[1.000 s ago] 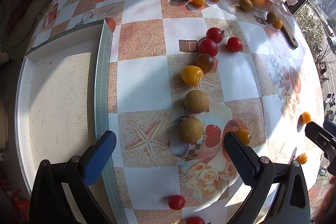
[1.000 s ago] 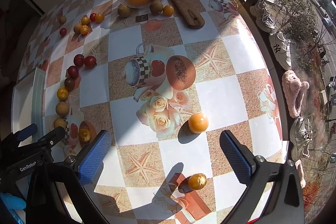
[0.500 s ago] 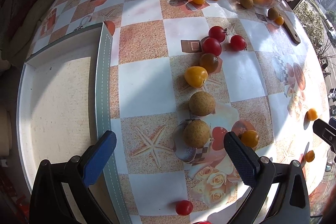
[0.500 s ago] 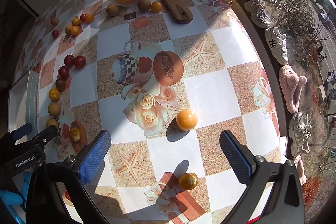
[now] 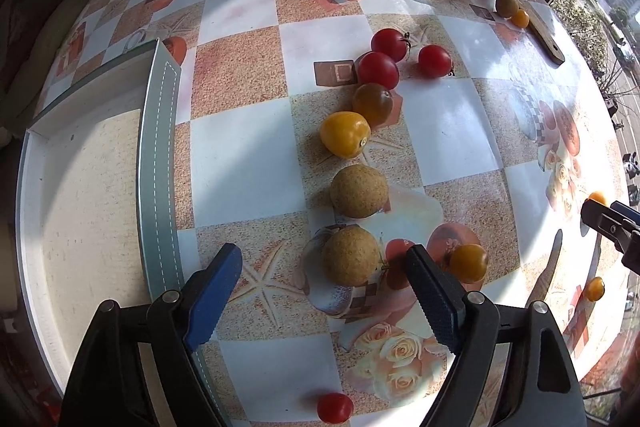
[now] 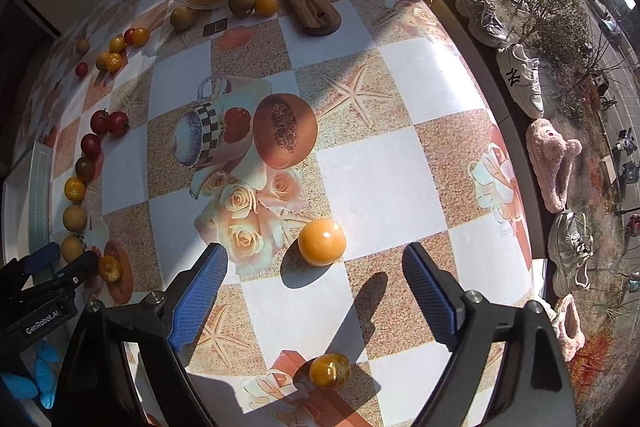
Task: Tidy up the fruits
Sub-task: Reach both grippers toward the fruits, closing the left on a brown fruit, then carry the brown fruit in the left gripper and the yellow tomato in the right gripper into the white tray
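Blue rubber pads on the left gripper point(image 5: 324, 281) are sitting wide apart with nothing between them, and they're lining up on the nearer brown fruit point(image 5: 351, 256), which is lying just ahead of the tips on the checkered tablecloth point(image 5: 236, 163). A second brown fruit point(image 5: 359, 191) is sitting just behind it, then a yellow tomato point(image 5: 345, 134) and a cluster of red tomatoes point(image 5: 378, 69) further on, while the white tray point(image 5: 158, 155) is waiting empty off to the left. Compared with a second ago, this view is sliding forward and right, so the brown fruit is now sitting closer to centre between the pads. Over in the right view, the right gripper point(image 6: 314, 293) is also spread open and holding nothing, hovering with the round orange fruit point(image 6: 322, 242) just ahead of its tips and a small yellow tomato point(image 6: 330, 370) down near the bottom edge; it's creeping in too, since that orange one is looking bigger and nearer than before. What's worrying me: these things are round and the cloth looks slick, so a pad nudging one side first is probably going to send it rolling, maybe off the table edge on the right side. On the left, the small orange tomato point(image 5: 468, 263) beside the right pad could be getting knocked as well.
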`<action>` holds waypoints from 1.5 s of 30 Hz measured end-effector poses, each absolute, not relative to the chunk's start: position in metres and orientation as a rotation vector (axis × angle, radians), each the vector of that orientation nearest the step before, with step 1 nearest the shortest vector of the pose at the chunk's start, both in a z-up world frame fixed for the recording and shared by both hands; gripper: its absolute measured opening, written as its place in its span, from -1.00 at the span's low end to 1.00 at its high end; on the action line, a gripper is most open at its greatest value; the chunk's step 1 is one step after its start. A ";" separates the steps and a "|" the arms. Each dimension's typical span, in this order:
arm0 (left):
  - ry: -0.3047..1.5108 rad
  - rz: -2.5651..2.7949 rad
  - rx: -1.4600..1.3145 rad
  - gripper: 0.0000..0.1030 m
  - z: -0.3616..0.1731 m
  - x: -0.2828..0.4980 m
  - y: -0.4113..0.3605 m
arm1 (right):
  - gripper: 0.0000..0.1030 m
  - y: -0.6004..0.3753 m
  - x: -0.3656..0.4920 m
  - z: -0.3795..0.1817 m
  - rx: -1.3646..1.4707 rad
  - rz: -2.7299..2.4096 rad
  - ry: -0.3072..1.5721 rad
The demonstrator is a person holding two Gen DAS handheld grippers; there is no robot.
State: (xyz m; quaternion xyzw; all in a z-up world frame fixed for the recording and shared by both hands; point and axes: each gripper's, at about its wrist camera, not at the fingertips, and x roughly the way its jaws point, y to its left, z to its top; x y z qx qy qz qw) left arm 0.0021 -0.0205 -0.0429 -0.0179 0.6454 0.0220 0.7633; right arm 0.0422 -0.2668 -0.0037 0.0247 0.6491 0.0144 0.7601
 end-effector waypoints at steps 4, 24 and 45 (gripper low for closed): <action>1.417 0.062 -0.006 0.48 -0.036 0.005 -0.021 | 0.41 -0.266 0.047 -0.012 0.035 0.033 1.423; 1.397 -0.031 -0.100 -0.47 0.010 -0.006 -0.018 | -0.48 -0.243 0.041 0.015 0.089 0.117 1.405; 1.259 0.268 -0.230 -0.47 0.030 -0.018 0.150 | -0.48 -0.038 0.069 0.052 -0.012 0.540 1.368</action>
